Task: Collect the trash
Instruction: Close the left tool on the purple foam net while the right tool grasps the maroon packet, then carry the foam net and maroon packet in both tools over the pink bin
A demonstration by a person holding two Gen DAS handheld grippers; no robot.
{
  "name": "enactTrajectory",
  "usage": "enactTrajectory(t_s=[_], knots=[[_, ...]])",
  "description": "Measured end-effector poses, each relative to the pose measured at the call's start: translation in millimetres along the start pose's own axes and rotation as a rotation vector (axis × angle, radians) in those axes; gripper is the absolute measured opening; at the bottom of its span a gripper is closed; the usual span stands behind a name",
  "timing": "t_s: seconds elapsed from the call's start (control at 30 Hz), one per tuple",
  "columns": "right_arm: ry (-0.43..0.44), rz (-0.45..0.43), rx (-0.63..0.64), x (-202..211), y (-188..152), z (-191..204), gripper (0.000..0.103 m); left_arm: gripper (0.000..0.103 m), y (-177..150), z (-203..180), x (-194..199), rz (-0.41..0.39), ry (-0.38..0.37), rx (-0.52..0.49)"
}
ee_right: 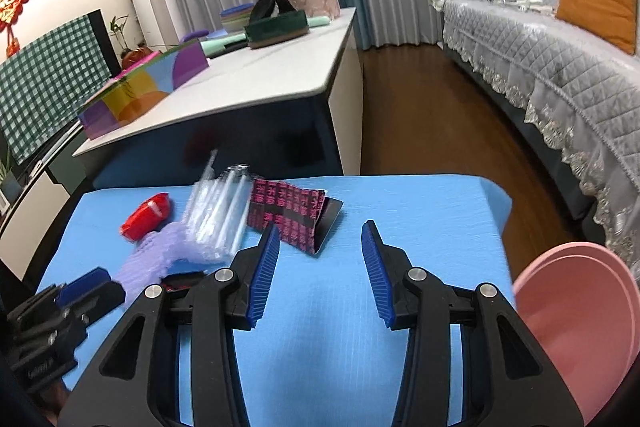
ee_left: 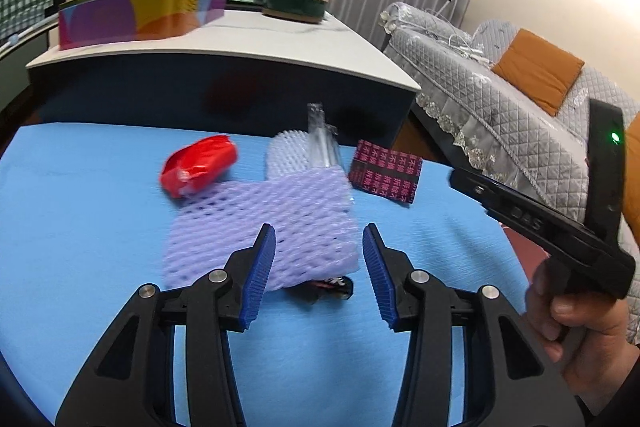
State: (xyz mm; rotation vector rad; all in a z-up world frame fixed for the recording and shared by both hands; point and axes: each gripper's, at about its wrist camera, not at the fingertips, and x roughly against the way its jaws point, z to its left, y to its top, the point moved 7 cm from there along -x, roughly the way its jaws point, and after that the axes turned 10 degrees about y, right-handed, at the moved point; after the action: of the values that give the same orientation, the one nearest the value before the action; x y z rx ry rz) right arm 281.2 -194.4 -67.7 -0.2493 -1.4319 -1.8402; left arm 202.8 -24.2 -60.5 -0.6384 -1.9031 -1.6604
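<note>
Both claws, the left claw [ee_left: 319,269] and right claw [ee_right: 320,267], are being held spread and empty over the blue counter [ee_right: 420,211]. An approach is being made; next, the purple foam net [ee_left: 272,223] beyond likely needs pinching.

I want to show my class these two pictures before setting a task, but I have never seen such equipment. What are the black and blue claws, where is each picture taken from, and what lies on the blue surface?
The claws are hand-held two-finger grippers, one per hand; a camera on each looks along its fingers. One picture is from the left gripper, the other from the right gripper. Both are open and hold nothing. On the blue table lies trash: purple foam netting, a red wrapper, a clear plastic packet, a pink-and-black patterned wrapper and a small dark wrapper. A pink bin sits at the right.
</note>
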Motion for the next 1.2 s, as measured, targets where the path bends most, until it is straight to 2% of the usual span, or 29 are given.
enactTrajectory(t_s=[0.2,0.33,0.47,0.5,0.7,1.2], knots=[[0.050,0.055,-0.009,-37,4,-5,0.044,0.045,-6,-7,-18,0.051,0.016,-0.021],[0.060,0.092,0.011,-53,3,-1,0.042,0.028,-7,-2,-17,0.067,0.019,-0.004],[0.079,0.105,0.020,-55,3,4,0.009,0.013,-5,1,-12,0.061,0.024,-0.009],[0.082,0.104,0.023,-54,2,5,0.008,0.010,-4,3,-10,0.056,0.032,-0.005],[0.096,0.089,0.048,-29,0,16,0.001,0.007,5,13,5,0.023,0.052,0.031],[0.041,0.020,0.154,87,5,56,0.001,0.006,18,21,65,-0.079,0.021,0.044]])
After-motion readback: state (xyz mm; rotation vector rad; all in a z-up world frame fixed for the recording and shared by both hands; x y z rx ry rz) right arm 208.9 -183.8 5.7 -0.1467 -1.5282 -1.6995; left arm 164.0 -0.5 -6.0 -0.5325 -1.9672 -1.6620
